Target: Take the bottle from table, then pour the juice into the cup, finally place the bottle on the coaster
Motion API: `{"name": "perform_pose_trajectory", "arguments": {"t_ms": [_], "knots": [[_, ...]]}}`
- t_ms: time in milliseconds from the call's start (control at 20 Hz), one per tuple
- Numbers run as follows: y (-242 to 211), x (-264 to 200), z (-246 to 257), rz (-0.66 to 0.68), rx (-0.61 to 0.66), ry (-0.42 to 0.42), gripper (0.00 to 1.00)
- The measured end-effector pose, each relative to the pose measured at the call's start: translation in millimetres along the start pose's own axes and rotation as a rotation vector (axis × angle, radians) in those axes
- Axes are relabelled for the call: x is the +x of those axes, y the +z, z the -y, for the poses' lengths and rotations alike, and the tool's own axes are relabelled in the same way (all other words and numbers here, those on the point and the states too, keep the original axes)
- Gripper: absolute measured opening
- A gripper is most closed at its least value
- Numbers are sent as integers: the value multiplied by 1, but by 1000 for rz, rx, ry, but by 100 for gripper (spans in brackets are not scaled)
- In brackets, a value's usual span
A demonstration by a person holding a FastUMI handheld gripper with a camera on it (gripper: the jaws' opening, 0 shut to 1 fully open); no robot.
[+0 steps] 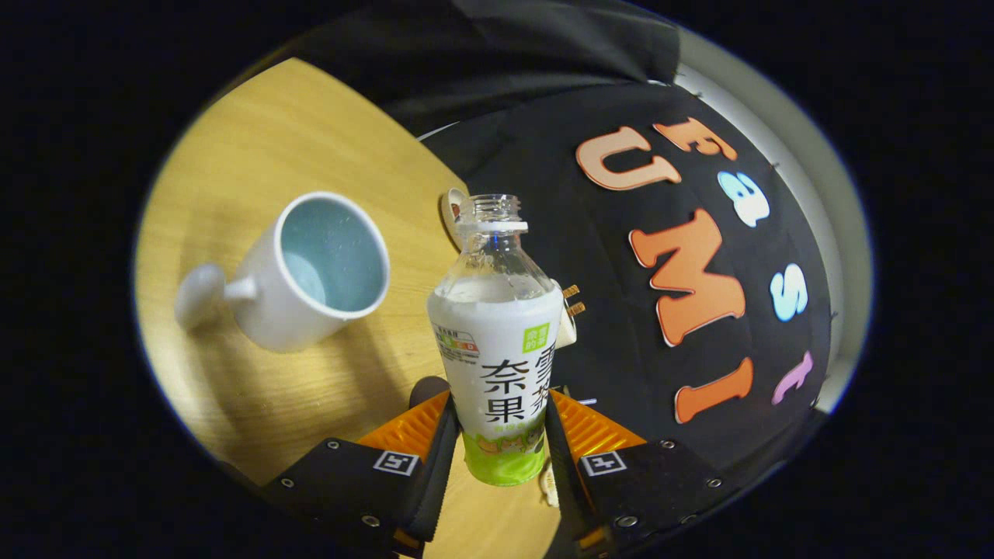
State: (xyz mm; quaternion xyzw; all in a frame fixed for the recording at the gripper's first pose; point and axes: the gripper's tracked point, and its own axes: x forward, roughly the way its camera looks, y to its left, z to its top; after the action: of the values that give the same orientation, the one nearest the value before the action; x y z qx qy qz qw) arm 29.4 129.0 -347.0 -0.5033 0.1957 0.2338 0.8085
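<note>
gripper view; fingers (497,435) clamped on bottle (497,341); cup (314,272) near; bottle base hidden

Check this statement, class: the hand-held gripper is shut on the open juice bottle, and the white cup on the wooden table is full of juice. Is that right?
One detail is wrong. The gripper view shows the white cup empty, its pale blue inside bare. The rest holds: the hand-held gripper is shut on the open juice bottle, and the cup stands on the wooden table.
</note>
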Motion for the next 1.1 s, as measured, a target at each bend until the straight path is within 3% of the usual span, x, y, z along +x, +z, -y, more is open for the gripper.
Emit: {"name": "perform_pose_trajectory", "arguments": {"t_ms": [300, 450, 700, 1100], "knots": [[4, 13, 36, 55, 534, 8, 61], [5, 23, 47, 104, 722, -17, 61], [-12, 30, 38, 86, 891, 20, 61], [-38, 64, 14, 4, 994, 42, 62]]}}
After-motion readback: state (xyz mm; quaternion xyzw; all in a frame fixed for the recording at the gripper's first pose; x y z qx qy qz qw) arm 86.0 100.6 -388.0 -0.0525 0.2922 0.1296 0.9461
